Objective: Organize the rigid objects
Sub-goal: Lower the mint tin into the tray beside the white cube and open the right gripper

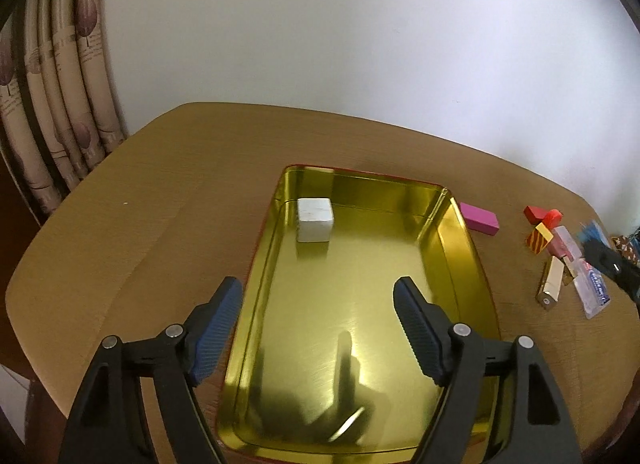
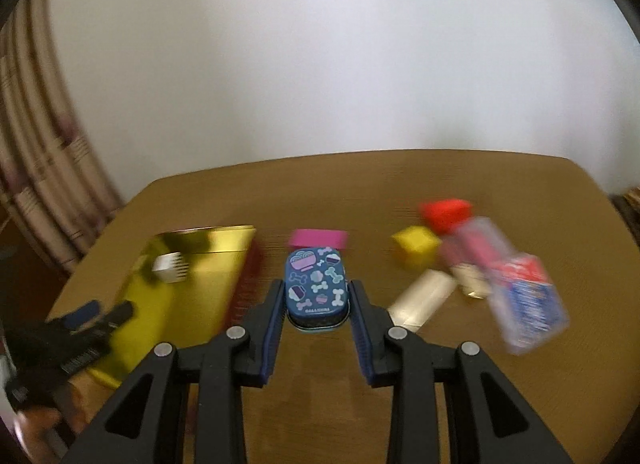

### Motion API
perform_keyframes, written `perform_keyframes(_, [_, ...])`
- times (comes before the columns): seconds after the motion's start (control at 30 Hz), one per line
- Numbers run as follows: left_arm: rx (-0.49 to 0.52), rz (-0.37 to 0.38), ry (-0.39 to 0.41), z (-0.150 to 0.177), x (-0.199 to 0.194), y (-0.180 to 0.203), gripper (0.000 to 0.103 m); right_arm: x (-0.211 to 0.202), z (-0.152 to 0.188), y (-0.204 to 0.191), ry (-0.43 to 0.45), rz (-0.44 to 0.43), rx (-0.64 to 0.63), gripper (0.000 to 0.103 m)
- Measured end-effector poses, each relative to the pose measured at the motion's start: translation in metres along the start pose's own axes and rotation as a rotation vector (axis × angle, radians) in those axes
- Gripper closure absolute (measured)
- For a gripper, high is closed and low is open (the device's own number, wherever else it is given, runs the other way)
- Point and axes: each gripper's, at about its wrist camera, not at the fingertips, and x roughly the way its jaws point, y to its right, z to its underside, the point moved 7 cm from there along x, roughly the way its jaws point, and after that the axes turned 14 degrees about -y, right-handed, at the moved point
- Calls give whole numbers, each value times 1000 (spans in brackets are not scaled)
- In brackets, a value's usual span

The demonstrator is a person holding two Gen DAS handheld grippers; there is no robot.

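Fingers (image 2: 362,304) on my right gripper (image 2: 316,296) clamp one small blue tin (image 2: 315,290) by its long sides; its lid carries pale bones, bowls and cupcakes, and it sits above the counter (image 2: 360,187). My left gripper (image 1: 318,306) hangs over one gold tray (image 1: 472,264) with its fingers (image 1: 224,312) spread wide and nothing between them. One white cube (image 1: 315,219) sits in the tray's far left corner. Beside the tray's far right corner lies one pink block (image 1: 479,217). Farther right a loose cluster holds one red block (image 1: 536,213), one red-and-yellow striped block (image 1: 538,239), one cream-gold box (image 1: 551,283) and one clear packet with blue print (image 1: 594,292), some touching. Motion blurs the right view, apart from the tin.
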Motion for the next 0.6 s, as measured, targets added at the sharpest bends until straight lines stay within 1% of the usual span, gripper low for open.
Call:
perform_keyframes(0.1, [-12,-13,-5,1,2,-7,25,17,-12,-41,-48,-71,-53,71])
perform_keyframes(0.27, [-32,-15,-21,1,5,-17,24,54,-35,-95,-120,-88,-161,71])
perform_keyframes(0.43, [-70,-31,-32,1,8,-28,20,110,-45,-125,-268,-98,-183,71])
perform_keyframes(0.5, [-88,-41,-27,0,7,-33,17,130,-43,-129,-308,-71,-200,71])
perform_keyframes(0.6, [-100,-55,-24,-2,7,-37,16,154,-43,-139,-349,-53,-207,71])
